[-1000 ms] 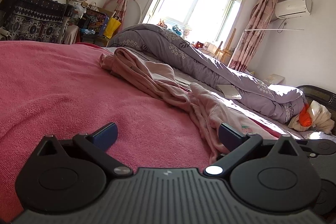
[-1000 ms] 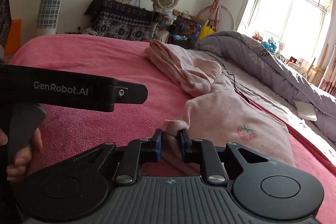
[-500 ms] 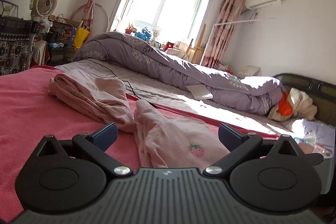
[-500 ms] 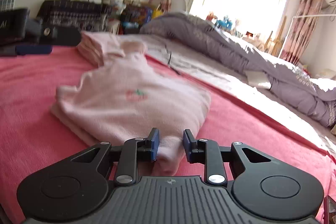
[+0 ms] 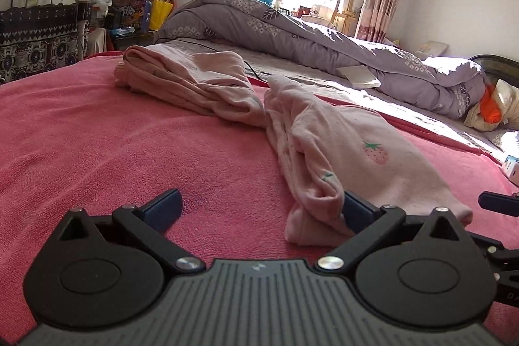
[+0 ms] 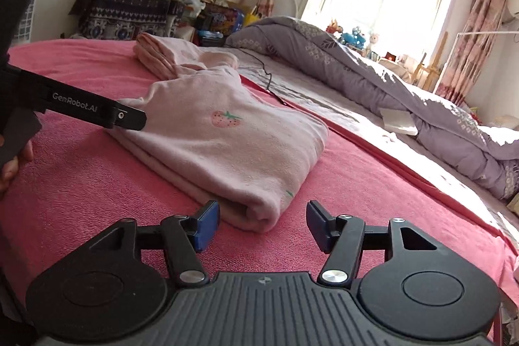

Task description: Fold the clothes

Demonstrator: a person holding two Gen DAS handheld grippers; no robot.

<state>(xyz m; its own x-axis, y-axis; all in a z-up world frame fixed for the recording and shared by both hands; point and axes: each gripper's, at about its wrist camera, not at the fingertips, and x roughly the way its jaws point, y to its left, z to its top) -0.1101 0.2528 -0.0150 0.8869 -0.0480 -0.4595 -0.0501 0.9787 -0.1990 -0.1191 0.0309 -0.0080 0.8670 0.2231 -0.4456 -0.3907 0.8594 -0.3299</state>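
The pink garment [image 6: 227, 145], with a strawberry on it, lies folded on the pink blanket [image 6: 81, 190] that covers the bed, and a second bunched pink piece [image 5: 188, 83] lies beyond it toward eleven o'clock in the left wrist view. The right gripper [image 6: 262, 224] has just been opening its jaws, which now stand apart with the garment's rolled near edge lying between them, the pads not pressing it. The left gripper [image 5: 259, 209] has its jaws spread wide, its right-hand pad [image 5: 356, 211] against the garment's near end at five o'clock, gripping nothing.
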